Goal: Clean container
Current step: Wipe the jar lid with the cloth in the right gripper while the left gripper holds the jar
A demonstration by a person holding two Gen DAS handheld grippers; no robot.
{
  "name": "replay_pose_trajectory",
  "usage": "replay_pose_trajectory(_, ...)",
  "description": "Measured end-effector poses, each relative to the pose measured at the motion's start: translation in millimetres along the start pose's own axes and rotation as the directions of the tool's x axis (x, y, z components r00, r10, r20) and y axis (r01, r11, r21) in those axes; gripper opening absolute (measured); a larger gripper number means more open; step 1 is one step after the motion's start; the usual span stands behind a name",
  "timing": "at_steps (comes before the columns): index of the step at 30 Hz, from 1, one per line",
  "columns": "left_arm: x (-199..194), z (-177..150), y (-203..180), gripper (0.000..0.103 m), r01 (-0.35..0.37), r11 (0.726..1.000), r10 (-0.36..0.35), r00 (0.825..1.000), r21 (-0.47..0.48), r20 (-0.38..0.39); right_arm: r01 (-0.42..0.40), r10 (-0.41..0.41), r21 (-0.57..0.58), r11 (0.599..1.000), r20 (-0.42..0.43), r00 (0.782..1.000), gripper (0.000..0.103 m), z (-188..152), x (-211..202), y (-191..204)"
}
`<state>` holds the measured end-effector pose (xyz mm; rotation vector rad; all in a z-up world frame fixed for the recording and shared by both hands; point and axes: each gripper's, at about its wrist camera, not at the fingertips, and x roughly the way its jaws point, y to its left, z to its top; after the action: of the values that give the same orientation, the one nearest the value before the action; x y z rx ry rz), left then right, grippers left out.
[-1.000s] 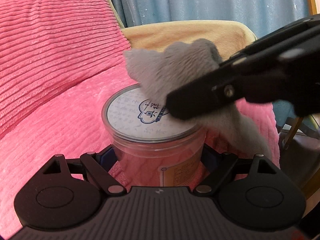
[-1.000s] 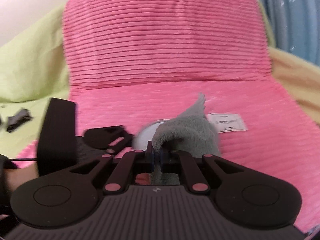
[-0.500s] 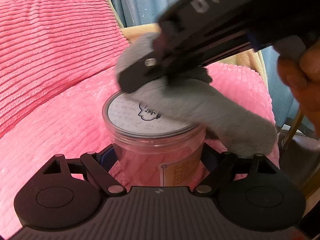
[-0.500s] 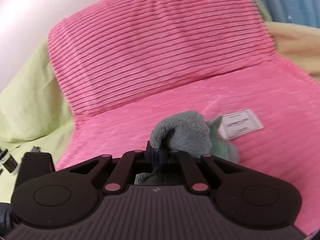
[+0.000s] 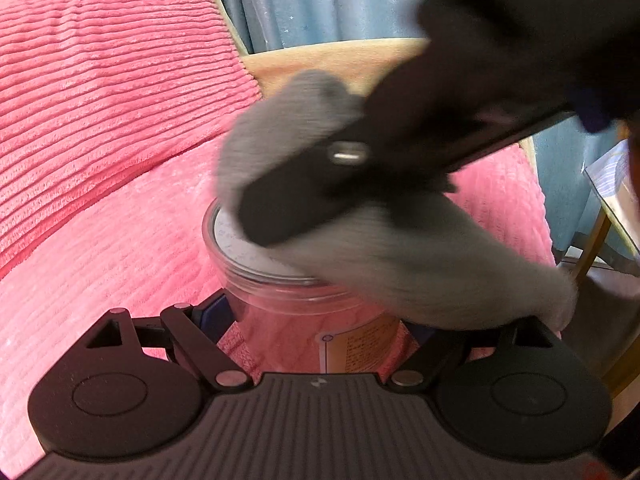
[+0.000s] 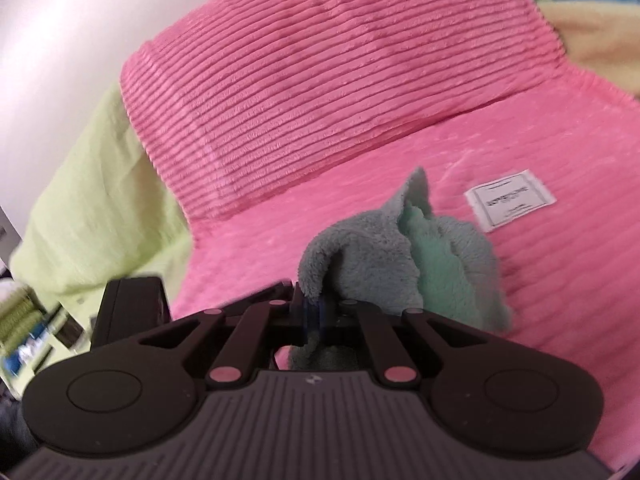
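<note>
A clear plastic container (image 5: 304,312) with a white printed lid (image 5: 236,240) and an orange label stands upright over the pink cushion, and my left gripper (image 5: 320,320) is shut on its body. A grey cloth (image 5: 420,256) lies over most of the lid and hangs down its right side. My right gripper (image 5: 280,216) reaches in from the upper right and presses the cloth on the lid. In the right wrist view my right gripper (image 6: 316,312) is shut on the grey and green cloth (image 6: 384,252); the container is hidden beneath it.
A pink ribbed back cushion (image 6: 320,72) rises behind the pink seat (image 5: 100,248), which carries a white sewn tag (image 6: 510,199). A light green cover (image 6: 92,184) lies at the left. A blue curtain (image 5: 320,0) hangs behind, and a glass table edge (image 5: 612,200) stands at the right.
My right gripper has swept the cloth across the lid towards the left, so the cloth now covers the printed logo. The left gripper and the container have stayed still.
</note>
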<state>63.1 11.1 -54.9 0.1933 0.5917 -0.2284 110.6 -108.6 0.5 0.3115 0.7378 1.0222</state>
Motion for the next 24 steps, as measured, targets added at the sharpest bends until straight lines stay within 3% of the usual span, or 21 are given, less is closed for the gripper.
replay_pose_trajectory(2, -0.2, -0.6, 1.6, 0.085, 0.006, 1.000, -0.006, 1.000, -0.010, 0.000, 0.005, -0.005, 0.020, 1.000, 0.008, 1.000, 0.002, 13.3, 12.7, -19.7)
replay_pose_trajectory(9, 0.1, -1.0, -1.0, 0.085, 0.002, 1.000, -0.002, 1.000, 0.002, 0.001, 0.114, -0.114, -0.022, 0.993, 0.032, 0.993, 0.002, 19.2, -1.8, -19.1)
replay_pose_trajectory(14, 0.1, -1.3, -2.2, 0.085, -0.003, 1.000, 0.003, 1.000, 0.008, 0.000, 0.127, -0.127, -0.042, 0.991, 0.013, 0.992, 0.003, 7.1, -22.7, -13.1)
replay_pose_trajectory(24, -1.5, -2.8, -2.6, 0.085, 0.001, 1.000, -0.001, 1.000, 0.000, -0.002, 0.101, -0.101, -0.020, 0.995, 0.007, 0.995, 0.003, 1.3, -23.6, -13.6)
